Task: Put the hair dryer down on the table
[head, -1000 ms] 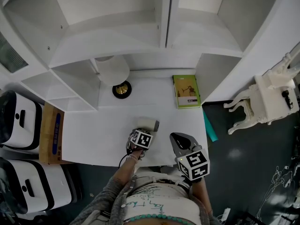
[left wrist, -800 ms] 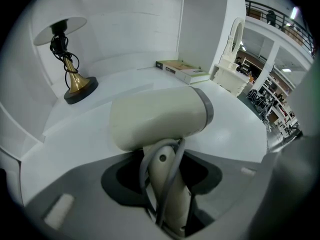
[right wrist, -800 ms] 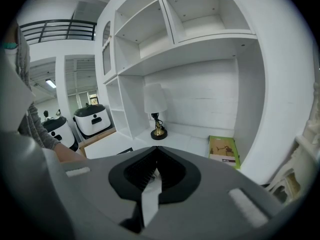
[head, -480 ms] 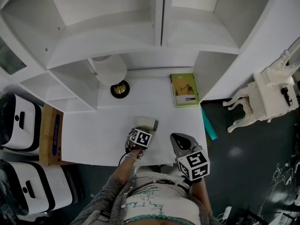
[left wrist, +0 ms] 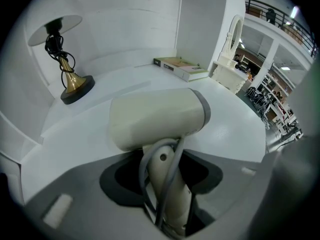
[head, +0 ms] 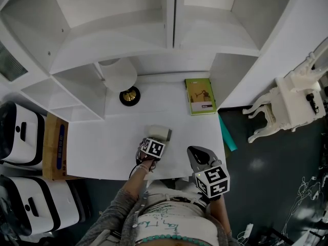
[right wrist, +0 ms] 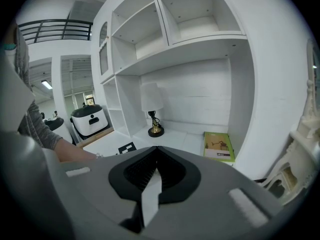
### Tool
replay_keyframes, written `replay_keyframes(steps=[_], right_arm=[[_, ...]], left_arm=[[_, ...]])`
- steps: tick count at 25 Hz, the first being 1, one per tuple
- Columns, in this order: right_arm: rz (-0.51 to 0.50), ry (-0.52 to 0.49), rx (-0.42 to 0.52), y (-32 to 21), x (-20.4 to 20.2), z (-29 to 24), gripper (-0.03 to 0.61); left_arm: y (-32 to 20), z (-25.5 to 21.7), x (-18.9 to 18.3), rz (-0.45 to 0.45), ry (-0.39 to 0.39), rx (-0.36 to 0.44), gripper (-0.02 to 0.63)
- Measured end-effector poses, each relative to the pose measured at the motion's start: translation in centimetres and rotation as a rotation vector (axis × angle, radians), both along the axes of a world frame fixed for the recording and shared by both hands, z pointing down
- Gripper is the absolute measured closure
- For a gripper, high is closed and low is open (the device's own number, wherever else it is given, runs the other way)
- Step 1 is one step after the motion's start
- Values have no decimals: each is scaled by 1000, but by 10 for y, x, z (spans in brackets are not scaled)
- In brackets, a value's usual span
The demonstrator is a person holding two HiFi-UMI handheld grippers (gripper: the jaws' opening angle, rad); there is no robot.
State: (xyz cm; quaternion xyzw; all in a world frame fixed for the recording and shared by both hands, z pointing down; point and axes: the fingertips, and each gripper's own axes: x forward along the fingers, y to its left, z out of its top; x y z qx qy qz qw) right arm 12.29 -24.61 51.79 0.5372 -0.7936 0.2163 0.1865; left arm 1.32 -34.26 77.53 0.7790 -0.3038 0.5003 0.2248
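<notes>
nearest to the person, at the lower right of the head view, the right gripper [head: 198,157] hangs over the front edge of the table [head: 97,147]. in its own view the two jaws stand together, with only a thin pale line between them and nothing held.

a little to the left and further in, the left gripper [left wrist: 165,194] has its jaws closed on the handle of the hair dryer [left wrist: 155,116], with the grey cord [left wrist: 172,174] pressed along the handle. the cream barrel lies across, above the jaws, over the white table top near the front edge, in the lower middle of the head view. i cannot tell from any view if the dryer already touches the table or is just above it.

as i judge it, the task is near its end but not done: the dryer is low and over a bare part of the table, and what is left is to rest it down, open the jaws and draw the gripper back.

there is good room for this. the table is bare to the left of the dryer and also beyond it. further back, at the upper left of the left gripper view, stands a lamp [left wrist: 62,59] with a gold foot, well apart from the dryer. a green book [head: 200,95] lies at the back right, also well apart. the white shelves [head: 169,29] rise behind. the nearest edge is the front one, just beside the left gripper, so i think it is safer to put the dryer down a little further in, not toward the person.
</notes>
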Motion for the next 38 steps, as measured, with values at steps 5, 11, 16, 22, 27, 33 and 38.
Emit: replay_keyframes(steps=[5,11,16,22,27,33,38], right_arm=[[6,0,-10,7,1,3,551],[-1,0,-14,11,-1,5,551],[-8,-1,-20,15,-2,8,551],[-13,-5,-20,18,-5,8,551],[-20,-4,-15,21,-5,6,551],[-26,-6,-7,26,-2,3,551],[-31,1,-6,27,1,3,551]], left_arm=[[1,0,0,5,-7,-14,406],[0,1,0,10,-11,-24,406],[0,2,2,16,-10,-26,405],[0,1,1,19,0,-18,404],[2,-2,-1,30,14,-19,403],[5,-6,1,29,64,-24,390],[4,-20,-4,36,65,32,368]])
